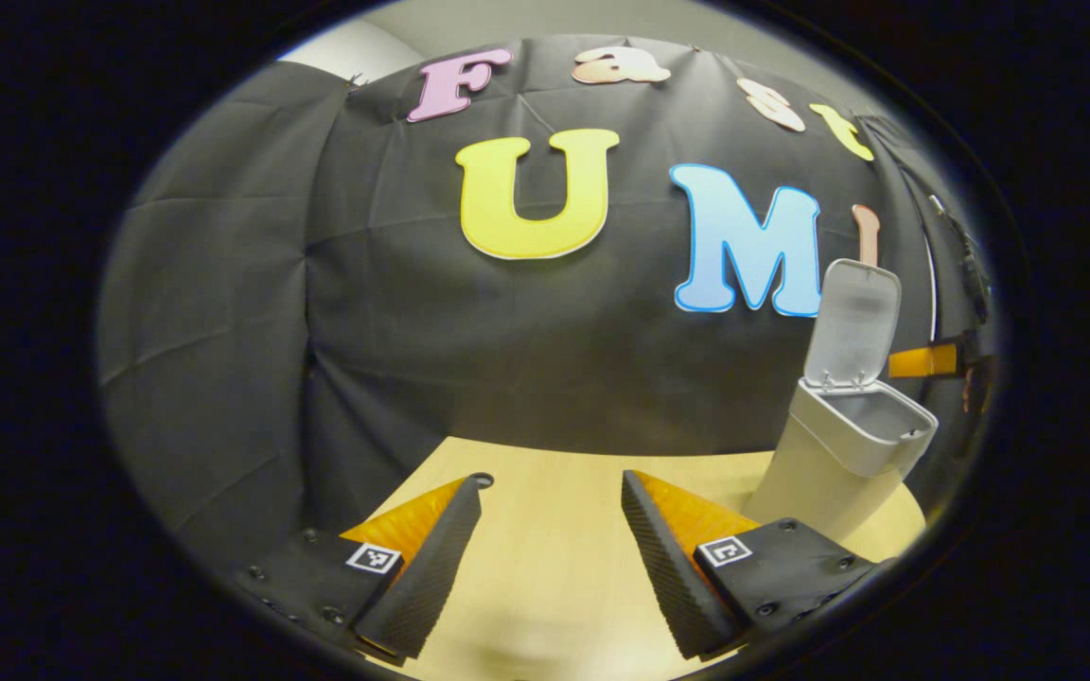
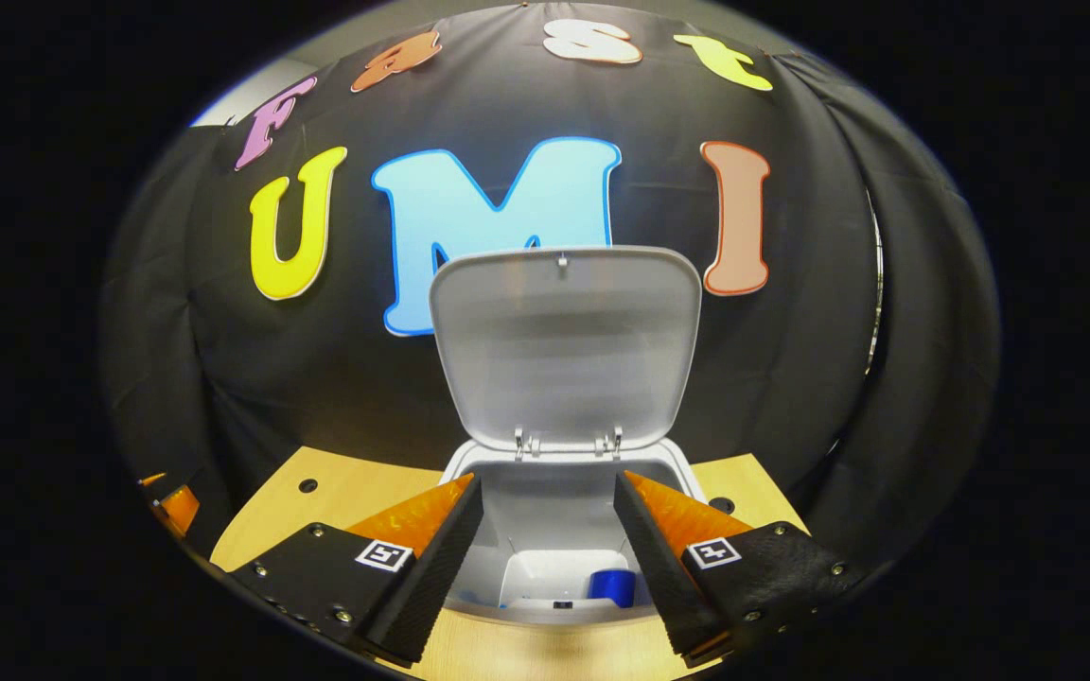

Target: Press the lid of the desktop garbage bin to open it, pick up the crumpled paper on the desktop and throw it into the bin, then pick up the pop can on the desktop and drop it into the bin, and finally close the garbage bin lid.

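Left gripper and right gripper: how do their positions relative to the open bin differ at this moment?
The right gripper hangs over the bin, its open mouth between the fingers; the left gripper hangs over bare table, the bin off to its right. The right looks into the lid head-on; the left sees it edge-on. Both are open, holding nothing.

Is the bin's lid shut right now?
No, the lid stands upright on its hinges, leaving the garbage bin open, with something blue inside.
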The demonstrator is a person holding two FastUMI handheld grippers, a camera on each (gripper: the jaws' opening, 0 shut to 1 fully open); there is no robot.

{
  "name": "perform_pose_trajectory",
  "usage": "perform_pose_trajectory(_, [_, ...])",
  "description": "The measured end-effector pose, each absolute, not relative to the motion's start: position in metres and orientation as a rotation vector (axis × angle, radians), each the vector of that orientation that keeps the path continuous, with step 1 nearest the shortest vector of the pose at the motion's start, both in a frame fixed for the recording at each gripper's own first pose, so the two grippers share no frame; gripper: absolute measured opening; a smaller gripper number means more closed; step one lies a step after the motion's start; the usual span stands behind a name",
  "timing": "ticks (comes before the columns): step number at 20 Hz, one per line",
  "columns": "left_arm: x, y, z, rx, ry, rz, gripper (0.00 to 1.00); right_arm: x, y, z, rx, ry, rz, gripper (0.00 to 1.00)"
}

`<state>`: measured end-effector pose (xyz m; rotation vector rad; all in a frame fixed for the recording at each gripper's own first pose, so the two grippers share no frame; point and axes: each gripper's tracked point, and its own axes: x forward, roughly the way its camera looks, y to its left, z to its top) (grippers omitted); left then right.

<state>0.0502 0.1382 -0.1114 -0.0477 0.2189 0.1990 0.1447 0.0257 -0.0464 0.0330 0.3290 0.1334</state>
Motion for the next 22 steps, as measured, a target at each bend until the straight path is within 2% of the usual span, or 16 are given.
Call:
perform_pose_trajectory(11, [0.04, 0.137, -0.109, -0.048, 0.208, 0.202, 1.0, 0.181, 0.015, 0.055, -0.025, 0.146, 0.118, 0.9])
perform_pose_trajectory(19, [0.027, 0.145, -0.112, -0.06, 0.211, 0.236, 1.0, 0.205, 0.02, 0.088, -0.054, 0.069, 0.121, 0.89])
perform_pose_trajectory(21, [0.024, 0.149, -0.114, -0.062, 0.215, 0.247, 0.98, 0.223, 0.022, 0.099, -0.063, 0.055, 0.116, 0.87])
perform_pose_trajectory(22, [0.022, 0.151, -0.114, -0.064, 0.216, 0.251, 1.0, 0.228, 0.022, 0.099, -0.07, 0.057, 0.113, 0.87])
